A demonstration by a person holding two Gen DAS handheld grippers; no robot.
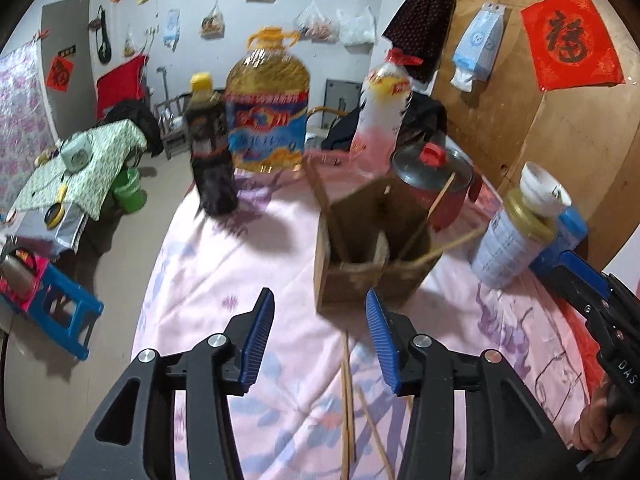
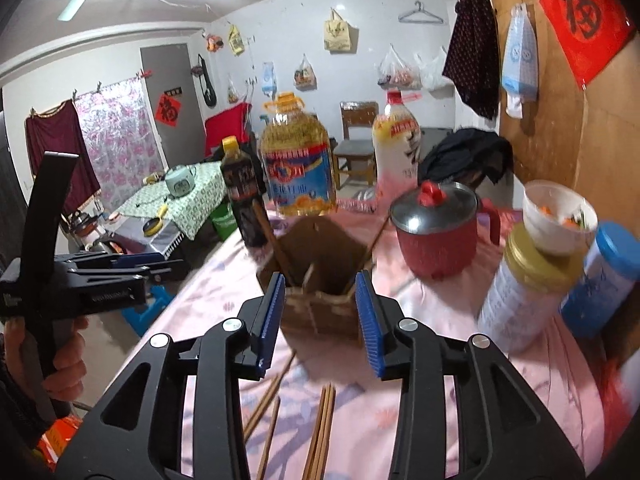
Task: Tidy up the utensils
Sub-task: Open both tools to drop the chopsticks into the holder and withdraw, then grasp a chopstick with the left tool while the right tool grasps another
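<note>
Lying loose on the cloth (image 1: 192, 264), chopsticks (image 2: 320, 432) sit just below both grippers; others already stand in the holder (image 2: 320, 300) ahead. Left gripper (image 1: 320, 340) and right gripper (image 2: 320, 320) both have jaws apart, nothing between. The step looks like reaching for another pick: next, drop lower and close on one pair.

The tablecloth (image 1: 240, 280) is pale pink with a print of lilac and light blue flowers. The chopstick holder (image 2: 320, 308) is brown wood, and the chopsticks (image 2: 320, 432) are light brown. The pot (image 2: 436, 240) is red with a grey lid and a red knob. The oil bottle (image 1: 266, 108) is golden yellow with a blue and red label. The gripper pads (image 1: 256, 344) are blue on black arms.
</note>
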